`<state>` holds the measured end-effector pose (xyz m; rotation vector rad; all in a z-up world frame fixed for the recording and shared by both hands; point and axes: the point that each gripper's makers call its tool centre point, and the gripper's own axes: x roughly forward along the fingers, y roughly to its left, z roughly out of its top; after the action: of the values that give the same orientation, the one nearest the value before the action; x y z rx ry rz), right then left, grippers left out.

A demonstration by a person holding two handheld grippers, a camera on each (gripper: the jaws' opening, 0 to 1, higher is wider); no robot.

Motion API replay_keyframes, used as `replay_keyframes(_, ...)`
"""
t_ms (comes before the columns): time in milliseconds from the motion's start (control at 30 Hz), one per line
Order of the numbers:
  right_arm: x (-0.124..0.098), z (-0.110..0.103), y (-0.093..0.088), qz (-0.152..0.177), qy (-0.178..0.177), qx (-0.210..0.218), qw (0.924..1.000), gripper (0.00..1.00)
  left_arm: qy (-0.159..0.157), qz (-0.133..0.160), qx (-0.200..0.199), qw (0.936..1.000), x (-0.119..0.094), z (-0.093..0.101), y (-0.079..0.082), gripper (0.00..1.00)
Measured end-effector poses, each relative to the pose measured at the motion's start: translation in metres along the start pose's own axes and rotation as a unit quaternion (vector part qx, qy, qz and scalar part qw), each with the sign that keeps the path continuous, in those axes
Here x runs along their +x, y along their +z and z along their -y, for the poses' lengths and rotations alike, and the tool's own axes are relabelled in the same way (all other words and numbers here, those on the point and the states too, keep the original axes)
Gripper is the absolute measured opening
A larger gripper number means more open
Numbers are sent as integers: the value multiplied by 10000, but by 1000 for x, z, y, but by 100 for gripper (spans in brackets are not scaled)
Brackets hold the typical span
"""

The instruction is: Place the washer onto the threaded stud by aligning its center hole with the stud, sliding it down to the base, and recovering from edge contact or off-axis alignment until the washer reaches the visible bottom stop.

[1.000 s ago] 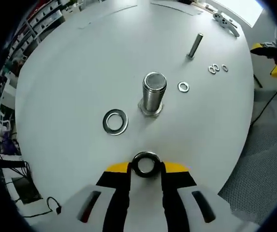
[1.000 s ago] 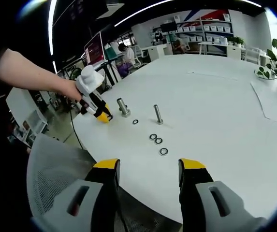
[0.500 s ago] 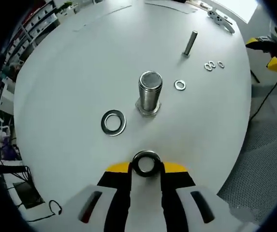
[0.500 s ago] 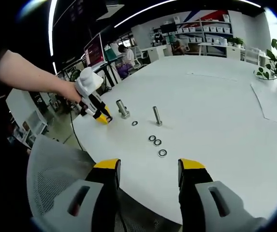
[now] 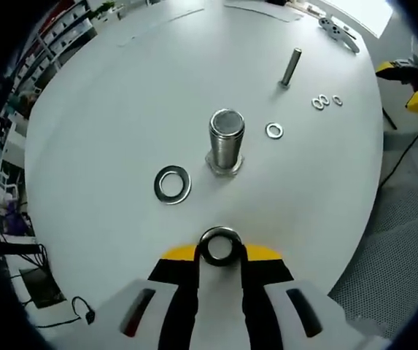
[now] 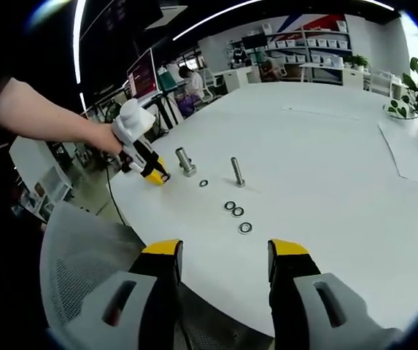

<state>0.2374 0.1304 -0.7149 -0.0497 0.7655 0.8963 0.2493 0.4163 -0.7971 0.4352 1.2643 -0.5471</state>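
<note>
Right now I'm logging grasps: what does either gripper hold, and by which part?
The left gripper pinches a washer by opposite sides of its outer rim, standing on edge. The right gripper is open and holds nothing.

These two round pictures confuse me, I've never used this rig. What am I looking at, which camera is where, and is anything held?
There is no robot arm: a person holds a two-jaw gripper in each hand, and each carries a fisheye camera looking along its jaws.

In the left gripper view, the left gripper is shut on a washer, above a white table. Ahead stands the thick threaded stud, with a large loose washer beside it, a small washer, a thin bolt standing upright, and three tiny washers.

The right gripper view looks from the table's other edge. The right gripper is open and holds nothing. Across the table a person's hand carries the left gripper toward the same stud.
</note>
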Motion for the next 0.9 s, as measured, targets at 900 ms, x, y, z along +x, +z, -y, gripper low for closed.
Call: replay_keyframes(900, -1, 4, -1, -1, -46, 11, 10000, 49, 83, 468, 556, 9973, -42, -3, 48, 19)
